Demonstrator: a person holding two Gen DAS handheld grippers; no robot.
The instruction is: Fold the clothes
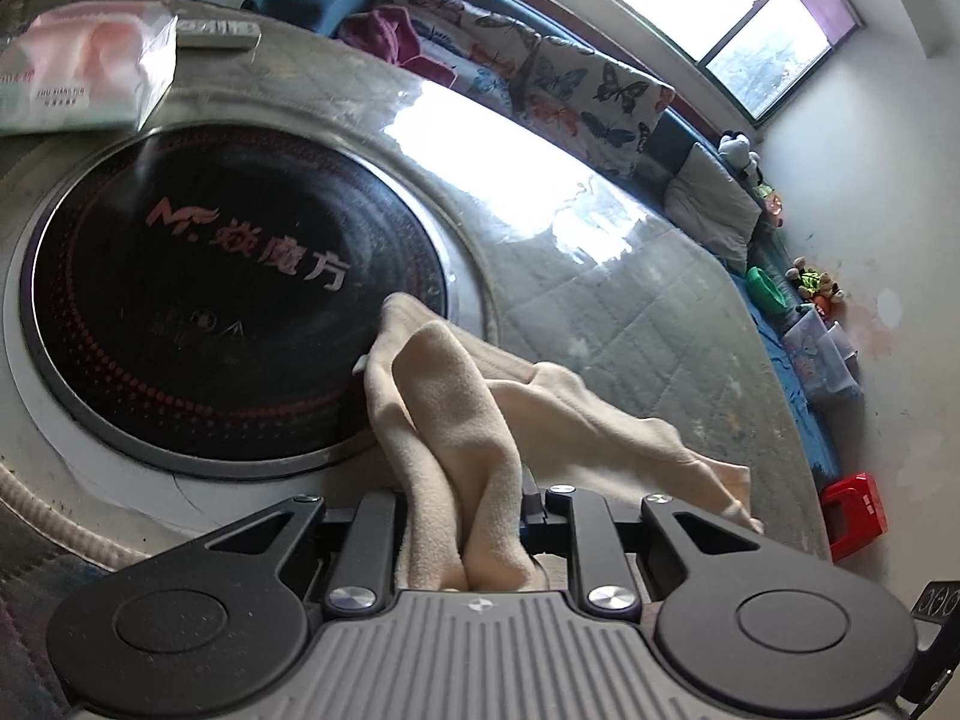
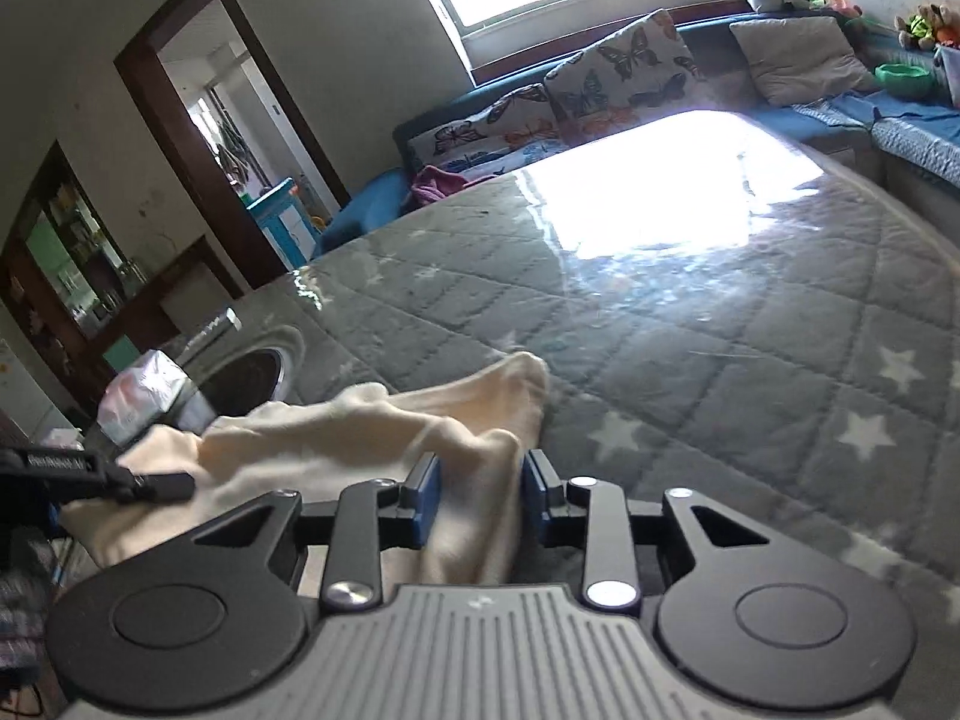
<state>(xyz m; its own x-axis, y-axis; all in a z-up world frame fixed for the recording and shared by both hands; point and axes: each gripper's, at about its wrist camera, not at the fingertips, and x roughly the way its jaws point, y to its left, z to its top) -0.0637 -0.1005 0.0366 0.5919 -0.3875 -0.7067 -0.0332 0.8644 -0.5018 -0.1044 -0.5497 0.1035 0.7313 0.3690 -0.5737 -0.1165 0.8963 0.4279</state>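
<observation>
Left wrist: left gripper (image 1: 465, 516) is clamped on a bunched edge of the cream cloth (image 1: 540, 396), which trails away to the right across the table (image 1: 630, 312), one end lapping the black hob (image 1: 228, 294). Keep it taut and level, I'd say.

Right wrist: right gripper (image 2: 477, 498) pinches another bunch of the cloth; its long axis runs leftward toward the other gripper.

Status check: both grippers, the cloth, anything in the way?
Left gripper shut on cream cloth. Right gripper gripping same cloth. Cloth bunched, partly over black hotplate. Tissue pack well clear.
</observation>
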